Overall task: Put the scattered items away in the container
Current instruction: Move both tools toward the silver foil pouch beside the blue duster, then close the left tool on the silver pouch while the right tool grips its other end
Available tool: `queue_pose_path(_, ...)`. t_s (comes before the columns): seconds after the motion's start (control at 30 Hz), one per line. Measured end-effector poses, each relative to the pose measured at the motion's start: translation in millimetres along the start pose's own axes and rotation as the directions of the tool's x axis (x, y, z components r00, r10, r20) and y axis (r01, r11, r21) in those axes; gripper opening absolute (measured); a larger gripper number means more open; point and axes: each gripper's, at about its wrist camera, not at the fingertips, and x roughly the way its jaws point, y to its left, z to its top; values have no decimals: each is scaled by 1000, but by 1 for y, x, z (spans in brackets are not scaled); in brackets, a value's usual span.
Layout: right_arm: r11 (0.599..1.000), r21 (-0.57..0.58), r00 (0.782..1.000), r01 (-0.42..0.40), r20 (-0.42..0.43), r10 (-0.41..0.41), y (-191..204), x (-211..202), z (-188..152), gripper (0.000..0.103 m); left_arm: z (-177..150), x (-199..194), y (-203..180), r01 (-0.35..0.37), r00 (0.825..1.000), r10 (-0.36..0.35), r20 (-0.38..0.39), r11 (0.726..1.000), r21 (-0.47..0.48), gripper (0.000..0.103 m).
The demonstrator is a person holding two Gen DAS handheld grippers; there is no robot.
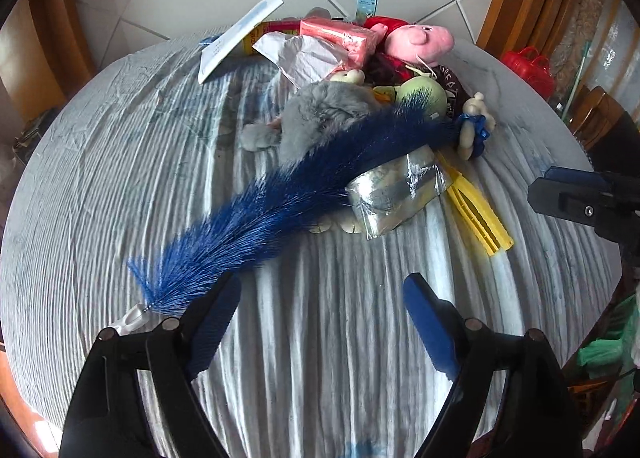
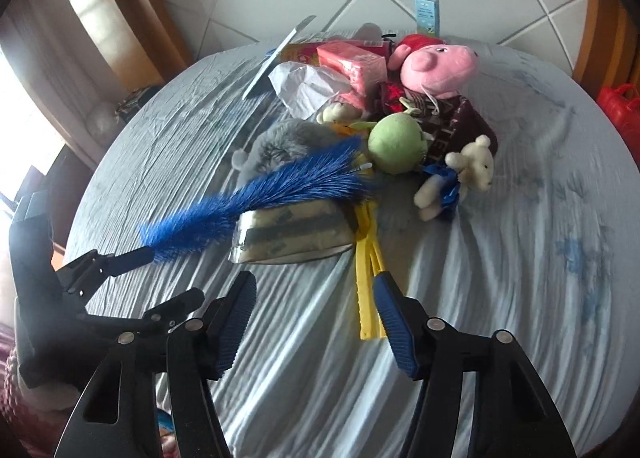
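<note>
Two hand-held grippers above a round table (image 1: pixel 120 162) covered by a wrinkled pale cloth; places are given relative to the blue feather duster (image 1: pixel 280 194). The left gripper (image 1: pixel 320 294) hangs over the cloth just beside the duster's thin tip, its jaws wide apart, with nothing between them. The right gripper (image 2: pixel 314 290) stands at the near end of a yellow plastic clip (image 2: pixel 368 278) that lies beyond the duster's broad end; its jaws are apart and empty, one pad just beside the clip. A silver foil packet (image 1: pixel 392 194) lies partly under the duster. Behind it are heaped a grey plush (image 1: pixel 320 114), a green plush ball (image 2: pixel 394 142), a pink pig toy (image 2: pixel 436 62), a small white bear (image 2: pixel 468 174) and a pink tissue pack (image 1: pixel 340 38). No container is visible.
</note>
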Motion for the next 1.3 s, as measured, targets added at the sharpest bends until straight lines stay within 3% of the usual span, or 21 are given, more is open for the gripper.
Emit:
queue_pose_path(0.13, 995, -82, 997, -52, -52, 48, -13, 23, 14, 68, 2, 13, -9, -49, 999, 49, -9, 996, -78, 84)
queue_pose_path(0.2, 988, -125, 993, -95, -83, 85, -18, 32, 18, 58, 0, 18, -13, -76, 997, 74, -24, 990, -121, 84)
queue_pose_path(0.27, 977, -166, 987, -136, -113, 118, -23, 41, 21, 33, -2, 23, -18, -105, 994, 101, -36, 981, -161, 84)
queue_pose_path(0.33, 962, -199, 976, -184, -150, 156, -27, 51, 24, 29, -5, 26, -22, -123, 992, 117, -42, 972, -199, 78)
queue_pose_path(0.5, 932, -222, 948, -287, -204, 244, -33, 69, 31, 29, -6, 33, -32, -165, 986, 156, -56, 953, -254, 78)
queue_pose_path(0.67, 919, -204, 926, -339, -243, 288, -36, 87, 38, 29, -3, 41, -34, -191, 982, 181, -62, 941, -278, 78)
queue_pose_path(0.8, 912, -213, 923, -350, -243, 298, -33, 92, 45, 31, -1, 48, -29, -186, 982, 173, -70, 933, -309, 78)
queue_pose_path(0.93, 910, -228, 927, -347, -231, 296, -29, 94, 50, 43, 3, 51, -27, -181, 983, 173, -54, 929, -322, 78)
queue_pose_path(1.0, 916, -240, 939, -320, -211, 273, -29, 96, 52, 43, 6, 52, -27, -165, 986, 160, -40, 933, -321, 78)
queue_pose_path(1.1, 912, -192, 919, -362, -235, 316, -32, 104, 57, 45, 11, 59, -28, -148, 989, 144, -35, 940, -307, 78)
queue_pose_path(1.3, 910, -151, 907, -387, -241, 346, -32, 116, 62, 60, 18, 68, -29, -116, 993, 115, -21, 952, -283, 78)
